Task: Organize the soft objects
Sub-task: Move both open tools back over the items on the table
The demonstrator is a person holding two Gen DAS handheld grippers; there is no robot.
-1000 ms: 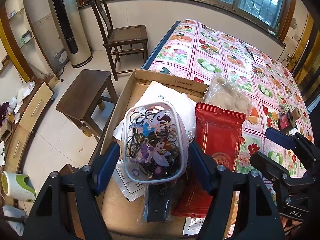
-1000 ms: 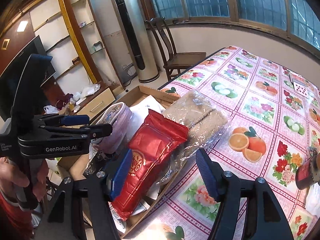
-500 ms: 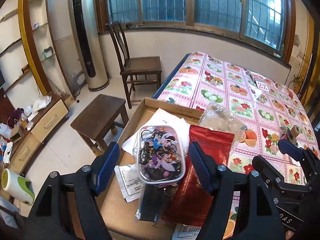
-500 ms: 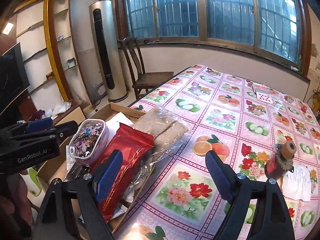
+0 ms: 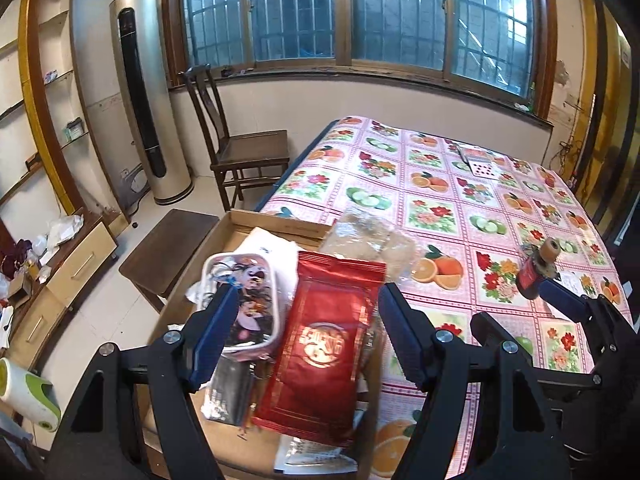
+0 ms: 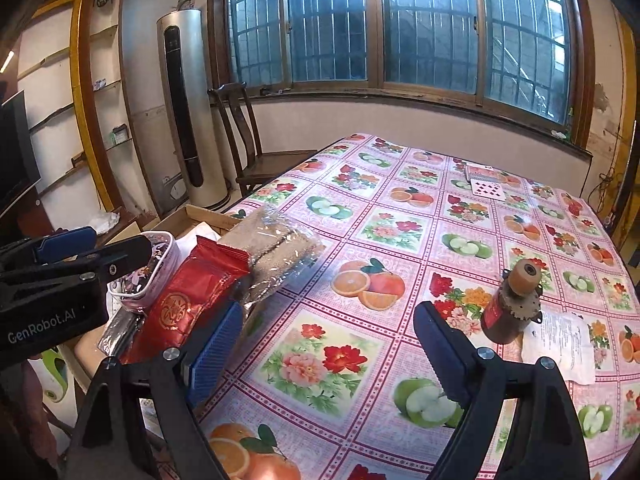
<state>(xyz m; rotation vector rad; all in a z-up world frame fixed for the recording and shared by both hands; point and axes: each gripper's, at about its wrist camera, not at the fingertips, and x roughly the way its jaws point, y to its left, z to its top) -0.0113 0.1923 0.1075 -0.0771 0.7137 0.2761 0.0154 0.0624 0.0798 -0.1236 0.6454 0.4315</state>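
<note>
Box (image 5: 276, 222): cardboard, open, at the table's (image 6: 400, 264) left edge, overhanging the floor. Contents: red pack (image 5: 324, 344) in the middle; pouch (image 5: 248, 304) touching its left side; clear bag (image 5: 368, 236) at the box's far right corner, lapping onto the cloth. Left gripper (image 5: 302, 344): fingers spread, empty, straddling the red pack and the pouch's right half from above. Right gripper (image 6: 324, 354): spread, empty, over bare cloth near the front edge. Bottle (image 6: 510, 306): upright, right of it, beside a leaflet (image 6: 564, 344). Table middle open; cards (image 6: 486, 186) by the far edge.

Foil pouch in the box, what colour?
Red with a gold round emblem; clearest in the left wrist view.
</note>
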